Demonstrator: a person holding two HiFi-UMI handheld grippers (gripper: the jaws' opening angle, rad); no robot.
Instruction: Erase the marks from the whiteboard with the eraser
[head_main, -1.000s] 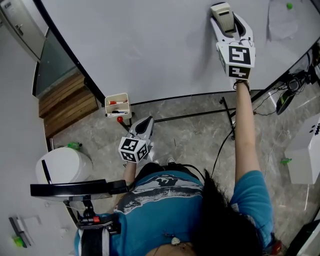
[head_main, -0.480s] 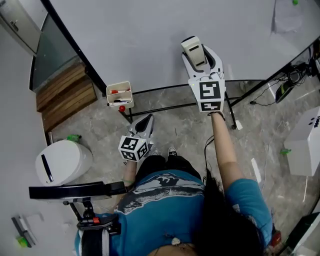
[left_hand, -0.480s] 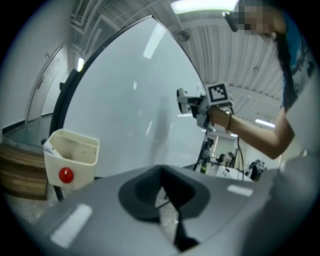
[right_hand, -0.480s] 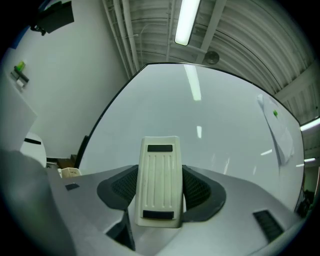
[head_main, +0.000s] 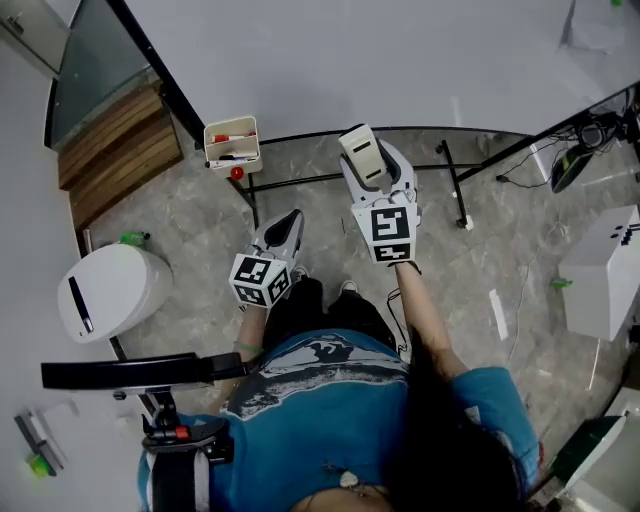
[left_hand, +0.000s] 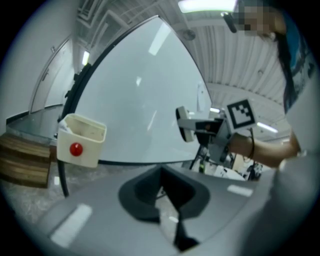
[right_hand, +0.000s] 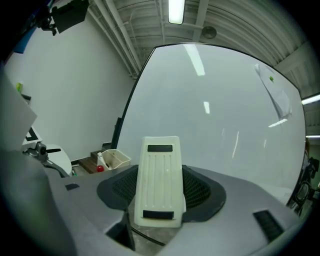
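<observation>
Overhead, the whiteboard fills the top of the frame. At centre, the right gripper pinches the cream eraser, off the board and over the floor. Lower left of it, the left gripper has its jaws pressed together, empty. A tray hangs upper left.

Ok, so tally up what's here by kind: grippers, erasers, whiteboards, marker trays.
grippers: 2, the left gripper and the right gripper
eraser: 1
whiteboard: 1
marker tray: 1
total: 5
</observation>
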